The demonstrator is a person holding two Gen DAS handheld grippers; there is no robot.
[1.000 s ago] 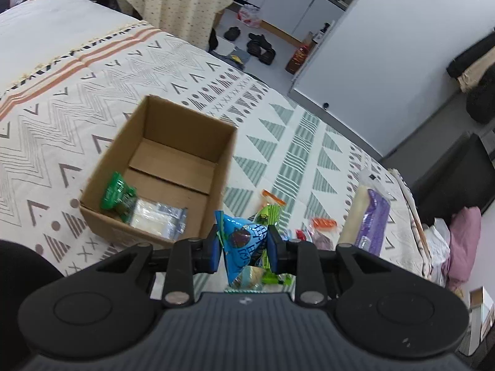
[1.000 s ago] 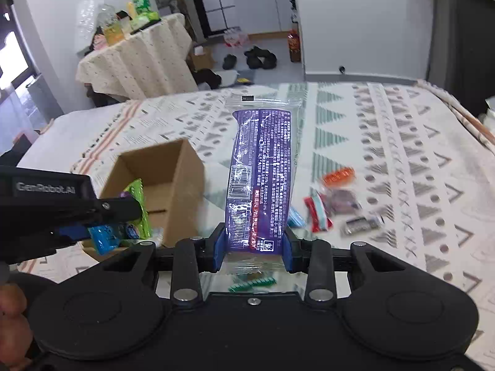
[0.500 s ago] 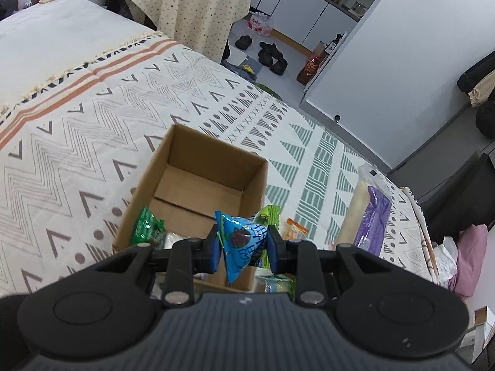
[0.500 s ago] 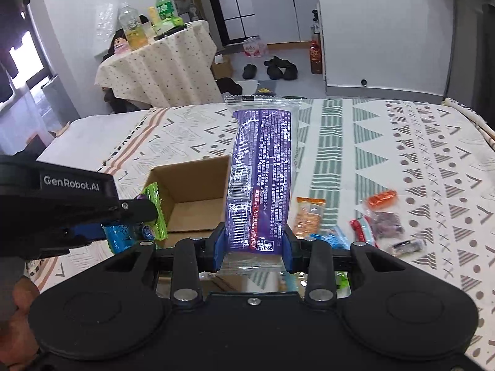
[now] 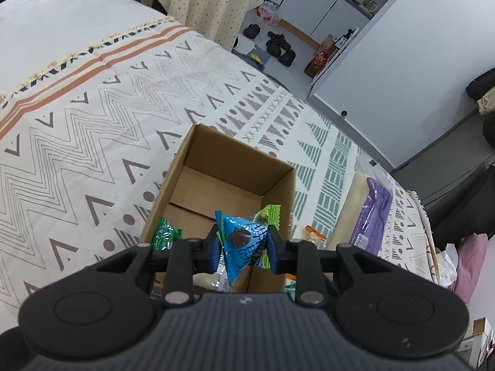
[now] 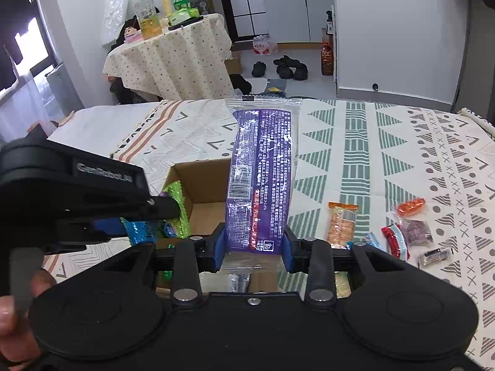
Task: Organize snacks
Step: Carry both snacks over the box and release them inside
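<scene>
Purple packet [image 6: 261, 182] clamped in right gripper [image 6: 253, 249] — left gripper [image 5: 244, 245], marked "GenRobot.AI", grips blue packet [image 5: 241, 241].

Here's the bed [image 6: 386, 154], spread with a patterned blanket [image 5: 92, 142]. On it sits an open cardboard box [image 5: 198, 151]. To the box's right, small snack packets [image 6: 342, 224] lie scattered near one another on the blanket.

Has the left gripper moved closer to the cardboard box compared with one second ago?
Yes. The left gripper, shut on the blue snack packet, has moved forward to above the cardboard box, whose near wall now lies beneath its jaws.
</scene>
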